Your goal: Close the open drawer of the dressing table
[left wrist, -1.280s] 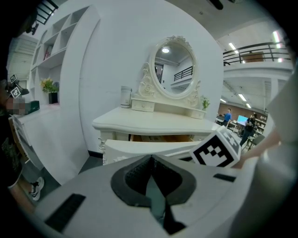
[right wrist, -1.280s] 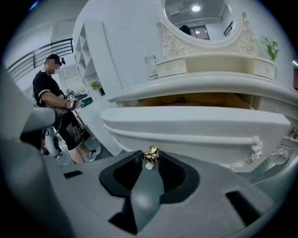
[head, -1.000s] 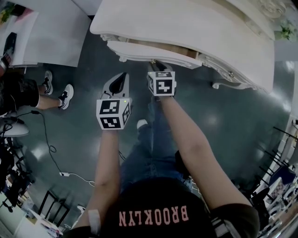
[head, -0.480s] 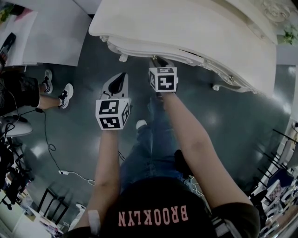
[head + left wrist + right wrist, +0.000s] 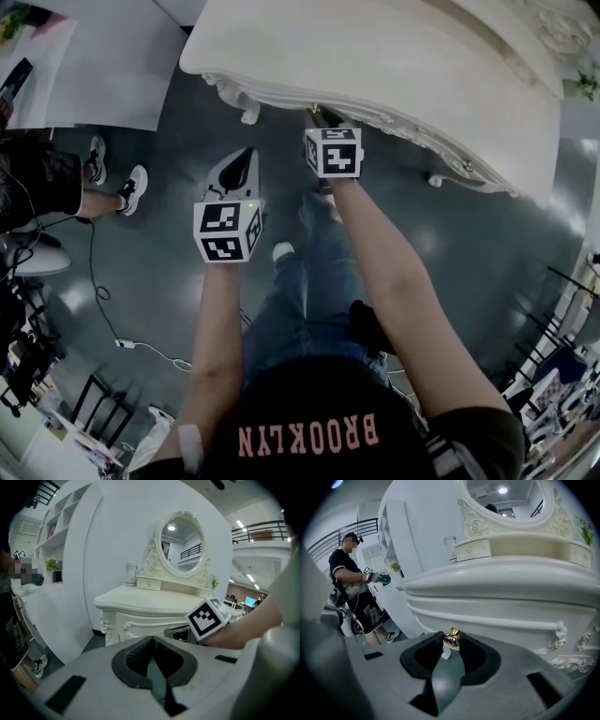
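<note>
Drawer knob (image 5: 451, 638): only right gripper view shows hand-held gripper (image 5: 450, 641) clamping it.

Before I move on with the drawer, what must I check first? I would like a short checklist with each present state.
1. Right gripper closed on the gold knob: ok.
2. Drawer front pushed in, nothing sticks out in the head view: ok.
3. Drawer fully seated in the dressing table: cannot tell.
4. Left gripper shut, empty, clear of the table: ok.
5. Bystander away from the table: ok.
</note>
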Demonstrator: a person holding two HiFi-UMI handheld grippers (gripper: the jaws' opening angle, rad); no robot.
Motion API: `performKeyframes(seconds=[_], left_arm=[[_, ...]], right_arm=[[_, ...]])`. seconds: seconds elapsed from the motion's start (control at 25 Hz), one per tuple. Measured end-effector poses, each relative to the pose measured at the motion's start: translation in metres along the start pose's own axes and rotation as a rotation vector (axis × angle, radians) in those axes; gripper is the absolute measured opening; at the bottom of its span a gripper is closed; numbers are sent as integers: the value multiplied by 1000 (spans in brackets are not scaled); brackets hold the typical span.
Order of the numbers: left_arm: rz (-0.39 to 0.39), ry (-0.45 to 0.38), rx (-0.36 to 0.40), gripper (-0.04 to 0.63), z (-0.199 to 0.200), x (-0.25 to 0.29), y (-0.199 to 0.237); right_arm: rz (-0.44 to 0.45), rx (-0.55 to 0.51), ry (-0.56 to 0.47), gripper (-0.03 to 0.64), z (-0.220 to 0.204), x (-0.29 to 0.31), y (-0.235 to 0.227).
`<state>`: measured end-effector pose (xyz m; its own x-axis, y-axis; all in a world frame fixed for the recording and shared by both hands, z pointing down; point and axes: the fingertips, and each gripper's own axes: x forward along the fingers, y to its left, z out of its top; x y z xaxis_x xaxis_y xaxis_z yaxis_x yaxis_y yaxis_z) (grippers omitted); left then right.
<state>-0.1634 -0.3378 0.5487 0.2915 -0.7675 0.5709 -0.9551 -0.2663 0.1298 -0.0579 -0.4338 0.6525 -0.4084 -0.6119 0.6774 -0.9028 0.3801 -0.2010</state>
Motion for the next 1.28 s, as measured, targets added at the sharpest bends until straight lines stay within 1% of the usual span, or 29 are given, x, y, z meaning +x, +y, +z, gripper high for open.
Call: performKeyframes(seconds=[0.28,0.44,0.84,1.04,1.08,1.12,1.2,1.28], left_arm=[[21,4,-7,3,-2,1,7],[23,12,2,3,-4,0,8],[19,12,23,3,-3,-8,8],[14,5,36,3,-1,-18,4],[12,4,40,3,-2,-20,3],[8,4,44,3,-3,-23,1],[2,8,54,3,-7,-28,-1],[-3,15,61,3,-14,-34,-2]], right_arm=[[5,-12,-6,95,10,7,-6],[10,-21,6,98,11,10,-7],[-26,14,10,104,13,13,-9],[-53,-5,-2,106,13,11,-9],[-59,-3,-2,112,13,10,-10],[-63,5,-2,157,13,9,-11],[-59,32,-2,209,12,8,-11],[-56,51,-8,230,12,5,-9]])
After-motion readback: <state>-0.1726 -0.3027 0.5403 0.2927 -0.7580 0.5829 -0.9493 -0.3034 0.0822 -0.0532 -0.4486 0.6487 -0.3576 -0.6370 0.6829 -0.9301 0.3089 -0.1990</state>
